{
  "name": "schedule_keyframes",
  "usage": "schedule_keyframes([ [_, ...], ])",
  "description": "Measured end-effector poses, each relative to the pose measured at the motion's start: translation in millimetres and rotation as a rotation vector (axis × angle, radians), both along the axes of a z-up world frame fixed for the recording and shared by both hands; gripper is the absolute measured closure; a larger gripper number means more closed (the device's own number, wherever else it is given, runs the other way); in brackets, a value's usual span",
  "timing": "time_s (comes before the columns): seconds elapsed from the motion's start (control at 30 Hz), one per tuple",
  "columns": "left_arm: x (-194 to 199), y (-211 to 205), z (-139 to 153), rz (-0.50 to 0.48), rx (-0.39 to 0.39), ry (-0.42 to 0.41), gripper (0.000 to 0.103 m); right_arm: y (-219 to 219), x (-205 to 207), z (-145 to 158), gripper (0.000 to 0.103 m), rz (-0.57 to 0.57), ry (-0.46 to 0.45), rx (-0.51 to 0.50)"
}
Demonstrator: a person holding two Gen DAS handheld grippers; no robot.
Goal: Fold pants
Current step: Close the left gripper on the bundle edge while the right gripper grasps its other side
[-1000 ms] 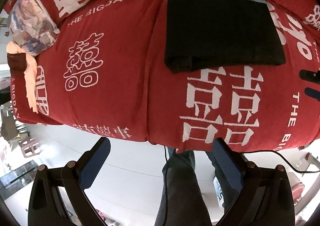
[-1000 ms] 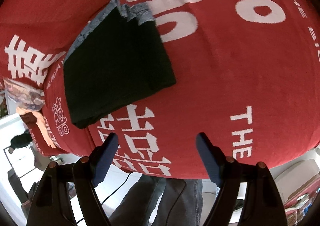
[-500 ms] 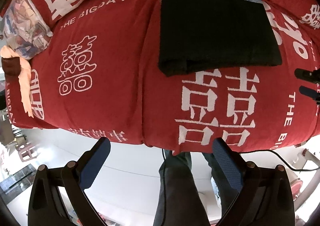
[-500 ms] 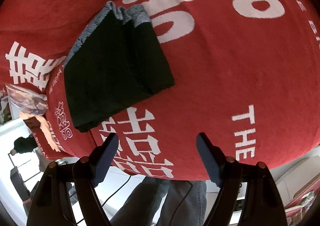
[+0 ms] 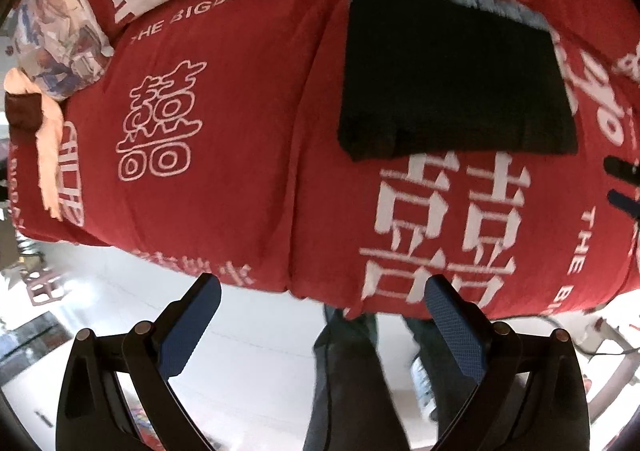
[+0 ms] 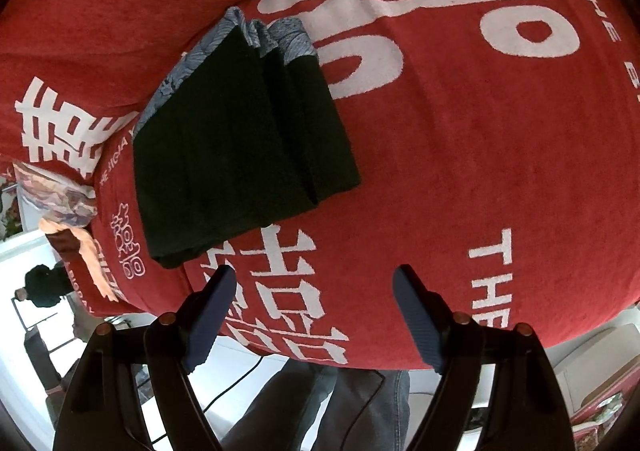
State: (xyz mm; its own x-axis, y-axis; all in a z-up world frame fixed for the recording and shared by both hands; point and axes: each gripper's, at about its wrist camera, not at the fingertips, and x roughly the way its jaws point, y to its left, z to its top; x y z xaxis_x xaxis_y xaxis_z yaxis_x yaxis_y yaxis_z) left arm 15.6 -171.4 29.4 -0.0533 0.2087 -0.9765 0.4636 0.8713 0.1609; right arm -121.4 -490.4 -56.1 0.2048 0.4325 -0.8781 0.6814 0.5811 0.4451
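Folded black pants [image 5: 452,79] lie on the red blanket [image 5: 224,99], beyond both spread, empty grippers: left gripper [image 5: 320,307], right gripper [image 6: 314,299].

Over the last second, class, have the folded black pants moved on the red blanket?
No. The folded black pants lie in the same spot: near edge just above the blanket's large white character. Only the cameras shifted slightly.

Home bedroom, red blanket [image 5: 224,99] on bed, patterned pillow [image 5: 56,35], white floor [image 5: 256,363]
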Motion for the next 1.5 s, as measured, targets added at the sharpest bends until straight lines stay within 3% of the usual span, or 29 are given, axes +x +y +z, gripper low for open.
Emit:
schedule_keyframes([
  [0.1, 15.6, 1.4, -10.5, 0.031, -0.034, 0.004, 0.001, -2.1, 2.5, 4.5, 0.000, 0.004, -0.073, 0.013],
  [0.4, 82.2, -1.3, -51.9, 0.119, -0.296, 0.022, 0.001, -5.8, 20.6, -28.2, 0.000, 0.047, -0.143, 0.133],
  [0.57, 121.5, -5.5, -77.8, 0.111, -0.508, 0.121, 0.001, -16.5, 37.9, -56.7, 0.000, 0.039, -0.202, 0.147],
  [0.83, 137.8, -31.8, -123.6, -0.006, -0.609, 0.217, 0.001, -42.0, 52.2, -84.5, 0.000, 0.043, -0.259, 0.185],
  [0.97, 135.5, -48.3, -139.8, -0.053, -0.597, 0.224, 0.001, -41.8, 62.5, -99.8, 0.000, 0.072, -0.323, 0.261],
  [1.1, 138.9, -54.0, -150.1, -0.015, -0.596, 0.223, 0.001, -40.8, 75.5, -100.5, 0.000, 0.072, -0.392, 0.305],
  [1.23, 134.4, -58.5, -145.1, 0.011, -0.586, 0.181, 0.002, -32.7, 86.0, -101.0, 0.000, 0.078, -0.370, 0.293],
  [1.27, 130.4, -61.6, -141.2, 0.009, -0.602, 0.182, 0.012, -33.2, 84.5, -101.4, 0.003, 0.065, -0.358, 0.293],
  [1.33, 125.0, -65.7, -134.8, -0.011, -0.598, 0.157, 0.015, -33.8, 81.0, -102.3, 0.017, 0.061, -0.328, 0.286],
  [1.37, 123.0, -66.8, -131.9, -0.021, -0.603, 0.152, 0.022, -33.8, 78.9, -101.7, 0.028, 0.072, -0.314, 0.272],
  [1.47, 118.2, -67.4, -119.4, -0.025, -0.624, 0.142, 0.035, -40.1, 69.5, -95.7, 0.044, 0.051, -0.350, 0.323],
  [1.5, 116.8, -67.8, -115.0, -0.022, -0.633, 0.140, 0.035, -42.2, 67.7, -93.7, 0.051, 0.047, -0.361, 0.332],
])
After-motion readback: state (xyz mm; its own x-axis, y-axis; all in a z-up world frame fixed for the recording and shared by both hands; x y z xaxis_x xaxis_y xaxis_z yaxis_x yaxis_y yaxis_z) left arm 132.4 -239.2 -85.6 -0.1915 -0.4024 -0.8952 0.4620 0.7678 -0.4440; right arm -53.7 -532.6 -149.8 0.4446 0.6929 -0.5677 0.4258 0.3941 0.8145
